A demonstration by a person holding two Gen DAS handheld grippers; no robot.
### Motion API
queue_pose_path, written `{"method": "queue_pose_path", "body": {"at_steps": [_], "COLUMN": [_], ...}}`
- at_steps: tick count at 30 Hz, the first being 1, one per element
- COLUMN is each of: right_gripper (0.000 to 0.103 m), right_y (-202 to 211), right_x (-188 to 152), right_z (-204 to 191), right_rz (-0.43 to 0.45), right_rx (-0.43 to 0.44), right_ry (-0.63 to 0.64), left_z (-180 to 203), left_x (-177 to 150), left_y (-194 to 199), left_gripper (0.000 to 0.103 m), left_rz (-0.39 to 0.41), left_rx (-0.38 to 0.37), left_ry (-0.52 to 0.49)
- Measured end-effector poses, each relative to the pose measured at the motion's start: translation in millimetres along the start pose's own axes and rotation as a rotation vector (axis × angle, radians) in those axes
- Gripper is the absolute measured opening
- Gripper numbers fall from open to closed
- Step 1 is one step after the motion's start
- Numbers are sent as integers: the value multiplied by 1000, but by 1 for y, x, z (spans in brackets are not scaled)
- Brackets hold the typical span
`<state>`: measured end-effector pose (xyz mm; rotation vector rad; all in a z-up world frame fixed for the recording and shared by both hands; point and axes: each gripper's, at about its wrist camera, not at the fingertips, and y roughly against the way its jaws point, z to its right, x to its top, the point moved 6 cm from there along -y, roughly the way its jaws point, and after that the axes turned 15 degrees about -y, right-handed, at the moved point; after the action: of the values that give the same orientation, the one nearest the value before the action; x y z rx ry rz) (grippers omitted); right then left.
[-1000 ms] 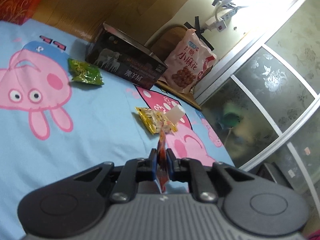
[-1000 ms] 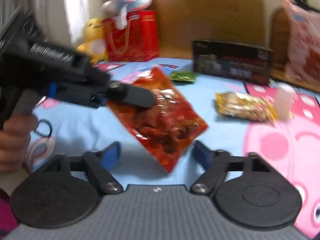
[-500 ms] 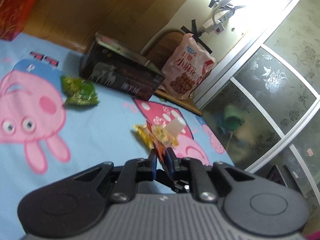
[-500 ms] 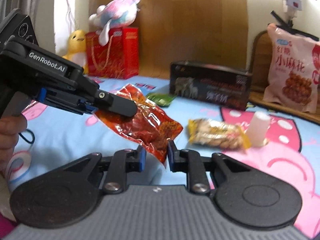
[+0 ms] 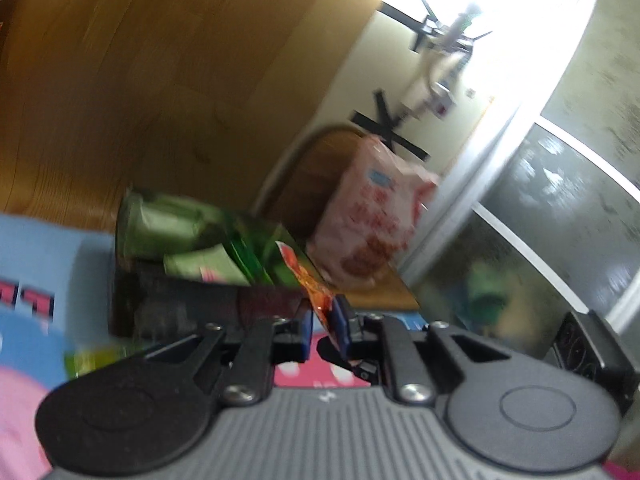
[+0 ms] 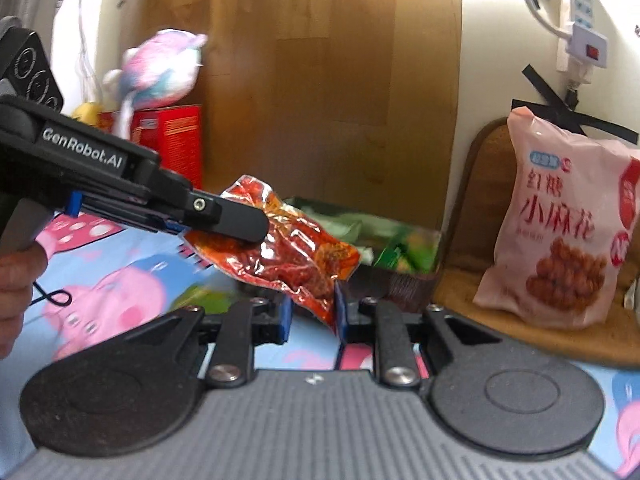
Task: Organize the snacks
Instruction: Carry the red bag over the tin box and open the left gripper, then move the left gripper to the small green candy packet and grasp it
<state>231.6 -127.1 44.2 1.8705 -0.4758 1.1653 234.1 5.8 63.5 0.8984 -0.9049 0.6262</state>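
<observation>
Red and glossy, the snack packet [image 6: 288, 256] hangs in the air above the blue cartoon-pig bedsheet [image 6: 120, 280], pinched at its upper end by the left gripper [image 6: 240, 224], whose pads press together on it. Its lower corner dips between the fingers of the right gripper [image 6: 310, 316], which are slightly spread; whether they touch the foil I cannot tell. Just behind the packet stands a dark open box [image 6: 400, 280] with green packets [image 6: 400, 252] inside (the left wrist view is badly blurred, though the red packet [image 5: 316, 292] shows there too). A pink snack bag [image 6: 560, 220] leans upright on a wooden chair [image 6: 488, 152] to the right.
</observation>
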Motion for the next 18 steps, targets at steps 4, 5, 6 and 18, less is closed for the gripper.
{"method": "queue_pose_path", "body": {"at_steps": [4,5,6,18], "right_gripper": [24,25,28,39], "right_y": [-37,-47,-54,-9], "right_x": [20,24,26,6], "right_z": [7,10,12,9], "right_rz": [-38,-56,-73,-126], "right_rx": [-23,-24,-25,147], "right_ry": [13,-3,-24,-214], "left_z": [-24,-31,-37,-84], "left_x": [22,24,26,-11], "left_y": [-27,-32,-38,13], "left_gripper": [13,14,15,26], "left_rz": [0,-6,-13,-19], "left_rx": [68,87,107,237], "left_ry": [-9,-9,-10,76]}}
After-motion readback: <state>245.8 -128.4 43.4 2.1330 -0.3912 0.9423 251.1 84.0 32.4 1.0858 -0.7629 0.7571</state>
